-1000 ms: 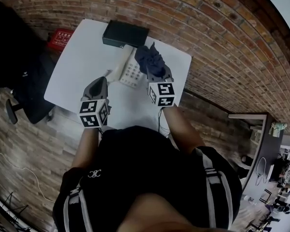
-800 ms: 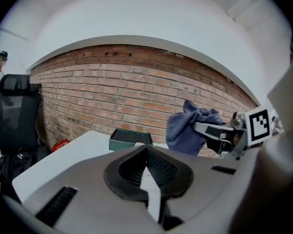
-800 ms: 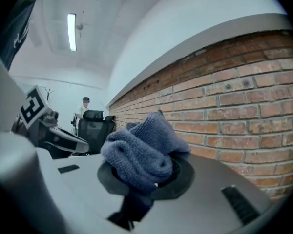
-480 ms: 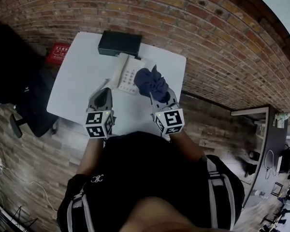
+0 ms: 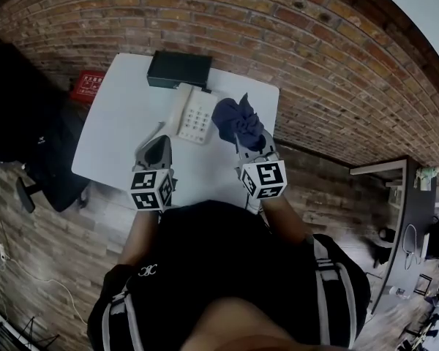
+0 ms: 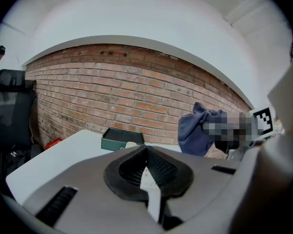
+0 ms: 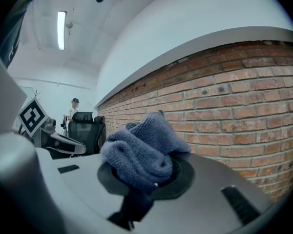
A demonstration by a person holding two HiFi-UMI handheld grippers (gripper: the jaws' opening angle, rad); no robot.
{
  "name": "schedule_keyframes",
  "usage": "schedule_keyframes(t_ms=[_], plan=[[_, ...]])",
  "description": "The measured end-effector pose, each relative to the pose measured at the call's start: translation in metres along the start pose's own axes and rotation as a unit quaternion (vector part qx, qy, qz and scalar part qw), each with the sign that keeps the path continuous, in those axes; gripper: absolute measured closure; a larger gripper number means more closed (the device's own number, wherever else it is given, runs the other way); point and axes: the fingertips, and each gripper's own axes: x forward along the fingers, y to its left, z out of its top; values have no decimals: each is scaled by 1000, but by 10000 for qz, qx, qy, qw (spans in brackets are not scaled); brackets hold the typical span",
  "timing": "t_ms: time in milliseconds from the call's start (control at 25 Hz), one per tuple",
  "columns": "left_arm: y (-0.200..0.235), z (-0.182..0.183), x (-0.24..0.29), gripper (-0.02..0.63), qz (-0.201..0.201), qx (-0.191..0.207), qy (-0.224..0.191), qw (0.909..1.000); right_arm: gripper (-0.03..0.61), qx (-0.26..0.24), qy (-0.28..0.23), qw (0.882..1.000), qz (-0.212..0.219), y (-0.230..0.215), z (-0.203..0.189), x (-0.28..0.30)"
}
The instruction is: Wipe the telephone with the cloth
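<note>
Telephone [image 5: 192,113] on table [image 5: 117,123]; right tongs [image 5: 241,137] clenched on cloth [image 5: 238,120] beside it; left tongs [image 5: 162,140] closed, empty.

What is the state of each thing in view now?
Dark blue terry cloth: bunched, held in the air.
Right tongs: shut on the cloth.
Left tongs: shut, empty.
White push-button telephone: handset on cradle, lying on white table.
Dark flat box: lying by the wall.

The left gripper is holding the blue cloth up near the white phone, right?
No. The right gripper holds the cloth, not the left: the right gripper view shows its jaws shut on it. It is up near the phone, as you say.
</note>
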Motion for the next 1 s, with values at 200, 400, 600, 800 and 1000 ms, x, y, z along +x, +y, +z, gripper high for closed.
schedule_keyframes(t_ms=[200, 400, 600, 800, 1000], plan=[[1, -2, 0, 621, -15, -24, 30, 10000, 534, 63, 74, 10000, 16, 3, -7, -2], [-2, -3, 1, 621, -41, -25, 56, 10000, 532, 166, 83, 9998, 51, 2, -10, -2], [-1, -2, -1, 621, -34, -32, 54, 10000, 533, 175, 93, 9998, 103, 6, -10, -3], [-1, -5, -2, 621, -24, -83, 50, 10000, 533, 146, 88, 9996, 204, 14, -11, -2], [1, -8, -3, 621, -2, -111, 85, 9999, 532, 130, 111, 9995, 248, 18, -11, -2]])
